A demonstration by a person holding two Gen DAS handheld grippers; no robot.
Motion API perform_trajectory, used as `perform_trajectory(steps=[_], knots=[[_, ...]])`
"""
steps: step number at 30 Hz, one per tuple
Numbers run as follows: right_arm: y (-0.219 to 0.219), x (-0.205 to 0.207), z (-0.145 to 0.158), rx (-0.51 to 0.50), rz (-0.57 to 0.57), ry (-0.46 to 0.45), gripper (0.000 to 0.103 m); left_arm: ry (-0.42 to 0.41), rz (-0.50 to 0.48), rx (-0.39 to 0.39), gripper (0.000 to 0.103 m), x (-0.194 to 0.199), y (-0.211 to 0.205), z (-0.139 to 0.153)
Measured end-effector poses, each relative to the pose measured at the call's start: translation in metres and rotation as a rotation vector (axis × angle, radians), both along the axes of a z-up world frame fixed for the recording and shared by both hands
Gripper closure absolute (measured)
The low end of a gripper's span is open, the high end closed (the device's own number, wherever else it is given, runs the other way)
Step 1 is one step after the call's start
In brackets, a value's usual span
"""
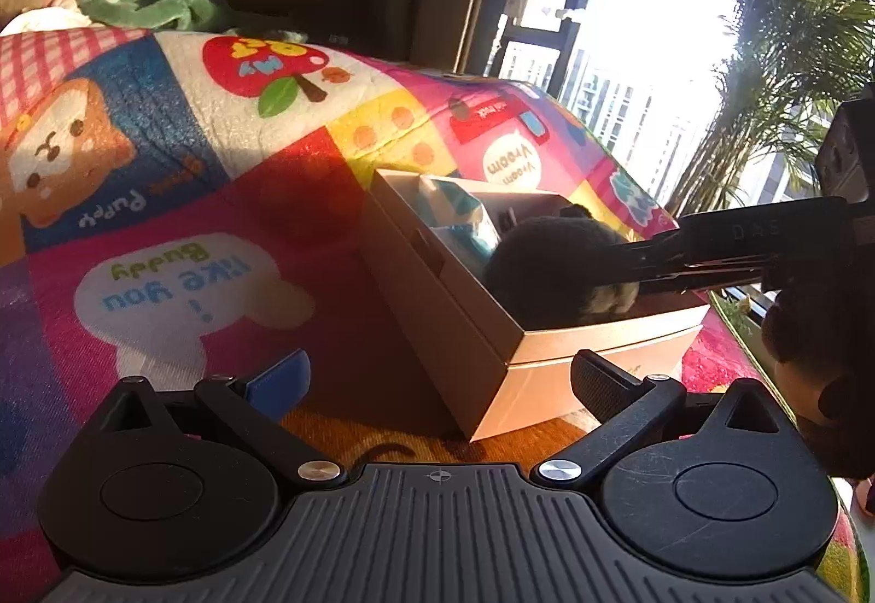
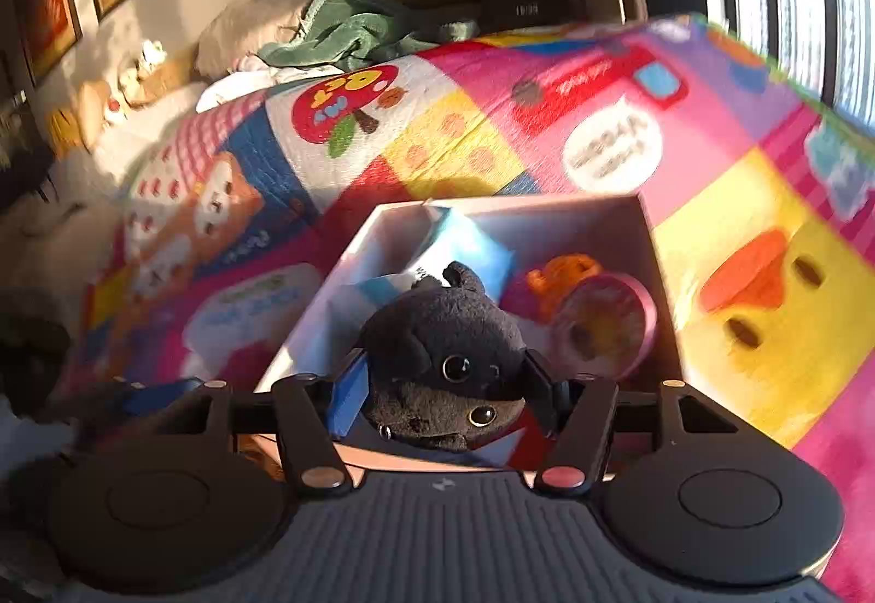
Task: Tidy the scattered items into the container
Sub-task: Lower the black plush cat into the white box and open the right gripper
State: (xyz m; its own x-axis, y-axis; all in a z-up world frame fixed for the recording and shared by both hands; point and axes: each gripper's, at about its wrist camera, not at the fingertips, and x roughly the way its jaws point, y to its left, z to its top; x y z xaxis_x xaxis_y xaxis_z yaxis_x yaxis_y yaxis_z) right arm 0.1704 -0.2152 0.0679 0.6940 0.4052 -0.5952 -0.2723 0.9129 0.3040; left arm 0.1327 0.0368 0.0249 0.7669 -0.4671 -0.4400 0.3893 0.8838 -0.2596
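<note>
- My right gripper (image 2: pixel 445 384) has its jaws pressed on either side of a dark plush toy (image 2: pixel 448 357), the blue pad on one cheek and the black finger on the other, so it is holding the toy
- The toy sits over the near end of the open white box (image 2: pixel 653 275), its glassy eyes facing my right wrist camera; I cannot tell whether its underside touches the box floor
- From the left wrist view the same toy (image 1: pixel 552 269) shows as a dark round mass inside the box (image 1: pixel 492 346), with the right gripper's fingers (image 1: pixel 700 253) reaching in from the right edge
- Already lying in the box: a light blue and white packet (image 2: pixel 465 247) toward the far left corner, an orange piece (image 2: pixel 563 275) and a pink-rimmed round item (image 2: pixel 607 324) on the right side, just beside the toy
- My left gripper (image 1: pixel 437 373) hangs in front of the box's near corner, jaws wide with nothing between them; the blue pad is over the quilt and the black finger overlaps the box wall in the view
- The box rests on a bright patchwork quilt (image 1: pixel 191 220) printed with a puppy, a mushroom and speech bubbles
- A green cloth (image 2: pixel 350 29) is bunched at the far end of the quilt, beside a pale pillow (image 2: pixel 246 23)
- Strong sunlight comes from the window, where a palm plant (image 1: pixel 776 83) stands
</note>
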Motion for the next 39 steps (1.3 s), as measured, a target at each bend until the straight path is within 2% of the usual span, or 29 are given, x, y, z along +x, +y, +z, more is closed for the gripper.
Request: perform_trajectory(steps=[2, 4, 7, 10, 11, 13, 14, 15, 17, 18, 19, 20, 25, 27, 29, 32, 34, 39], knots=[[0.003, 0.007, -0.012, 0.079, 0.017, 0.051, 0.043, -0.006, 0.001, 0.011, 0.0, -0.002, -0.004, 0.003], [0.013, 0.005, -0.016, 0.033, 0.02, 0.021, 0.04, -0.015, 0.005, 0.032, 0.0, -0.004, -0.007, 0.006], [0.018, -0.004, -0.012, -0.03, 0.025, -0.007, 0.03, -0.036, 0.01, 0.076, 0.0, -0.006, -0.011, 0.012], [0.003, -0.02, 0.005, -0.052, 0.013, -0.092, 0.02, -0.069, 0.01, 0.118, 0.0, -0.003, -0.017, 0.023], [-0.008, -0.023, 0.013, -0.049, -0.017, -0.126, 0.016, -0.085, 0.014, 0.141, 0.0, 0.0, -0.021, 0.028], [-0.027, -0.026, 0.025, -0.072, -0.106, -0.189, 0.016, -0.123, 0.028, 0.198, 0.0, 0.006, -0.033, 0.037], [-0.033, -0.026, 0.029, -0.108, -0.154, -0.216, 0.02, -0.142, 0.029, 0.226, 0.0, 0.009, -0.04, 0.04], [-0.037, -0.024, 0.031, -0.157, -0.195, -0.238, 0.037, -0.158, 0.024, 0.252, 0.0, 0.013, -0.047, 0.043], [-0.042, -0.015, 0.031, -0.261, -0.245, -0.259, 0.066, -0.171, 0.01, 0.277, 0.001, 0.018, -0.058, 0.045], [-0.043, -0.01, 0.03, -0.299, -0.262, -0.262, 0.072, -0.171, 0.001, 0.284, 0.011, 0.02, -0.062, 0.045], [-0.043, -0.005, 0.027, -0.326, -0.268, -0.264, 0.074, -0.166, -0.008, 0.294, 0.031, 0.02, -0.066, 0.045], [-0.041, -0.001, 0.025, -0.343, -0.256, -0.266, 0.078, -0.163, -0.016, 0.297, 0.034, 0.021, -0.069, 0.044], [-0.021, 0.026, 0.013, -0.44, -0.207, -0.299, 0.08, -0.178, -0.014, 0.323, 0.033, 0.017, -0.073, 0.043], [-0.018, 0.036, 0.007, -0.454, -0.186, -0.281, 0.084, -0.172, -0.018, 0.323, 0.033, 0.018, -0.071, 0.043], [-0.017, 0.038, 0.0, -0.43, -0.16, -0.232, 0.086, -0.165, -0.025, 0.312, 0.033, 0.021, -0.07, 0.043], [-0.011, 0.02, -0.001, -0.385, -0.124, -0.218, 0.085, -0.173, -0.038, 0.298, 0.032, 0.029, -0.075, 0.042], [-0.008, 0.009, 0.002, -0.389, -0.121, -0.22, 0.085, -0.183, -0.05, 0.293, 0.027, 0.035, -0.082, 0.041], [-0.018, -0.004, 0.009, -0.318, -0.116, -0.159, 0.085, -0.174, -0.089, 0.277, 0.02, 0.046, -0.098, 0.035]])
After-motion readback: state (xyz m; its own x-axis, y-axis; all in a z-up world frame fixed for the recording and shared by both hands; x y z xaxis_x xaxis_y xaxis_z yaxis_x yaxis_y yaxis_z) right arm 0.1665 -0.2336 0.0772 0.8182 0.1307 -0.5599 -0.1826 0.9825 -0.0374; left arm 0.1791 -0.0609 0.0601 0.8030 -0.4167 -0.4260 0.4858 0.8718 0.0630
